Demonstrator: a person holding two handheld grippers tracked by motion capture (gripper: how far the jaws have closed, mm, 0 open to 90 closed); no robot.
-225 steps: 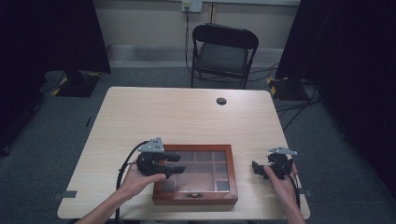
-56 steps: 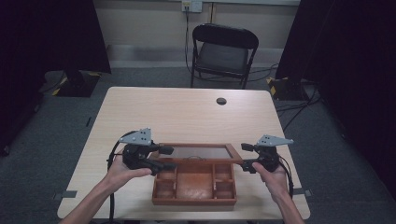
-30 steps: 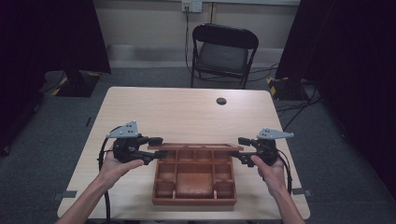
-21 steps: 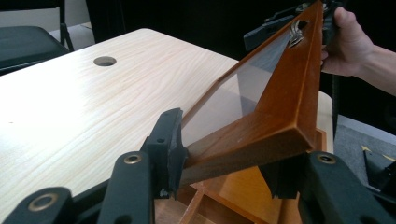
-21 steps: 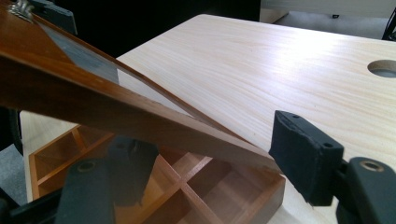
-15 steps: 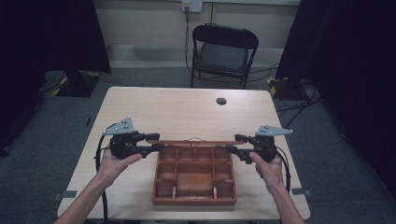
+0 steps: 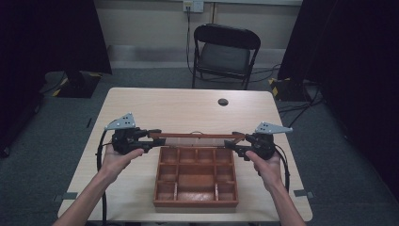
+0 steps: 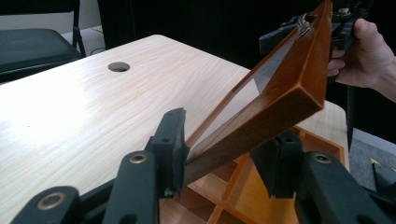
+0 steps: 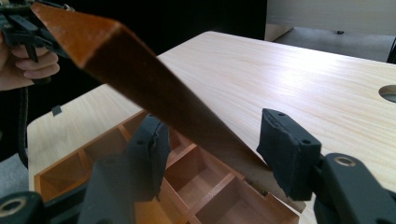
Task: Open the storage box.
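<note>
Note the left gripper (image 7: 151,137) closed on the left end of the lid (image 7: 195,135), both pads against the wooden frame in the left gripper view. Note the right gripper (image 7: 234,142) astride the lid's right end. From the right gripper view, cannot tell whether it pinches or merely straddles, since a sliver of table shows between one pad and the wood. Check that grip first and close up if loose.

Find the lid raised on its hinge along the far edge of the box (image 7: 195,204), standing close to upright, glass pane in a brown frame. Find the box on the near half of the table (image 7: 179,103), between the two hands, its compartments open to view and seemingly empty.

Judge the step in hand as swinging the lid fully open. To do it well:
- Move both ends together at one pace, so as not to twist the frame or strain the hinge.
- Follow the hinge's arc; avoid pulling toward the far side, which would drag or tip the box.
- Grip wood only, never glass.
- Ease past upright slowly and lower rather than drop, with nothing visible behind to catch it.
- Release only once the lid rests by itself.
</note>
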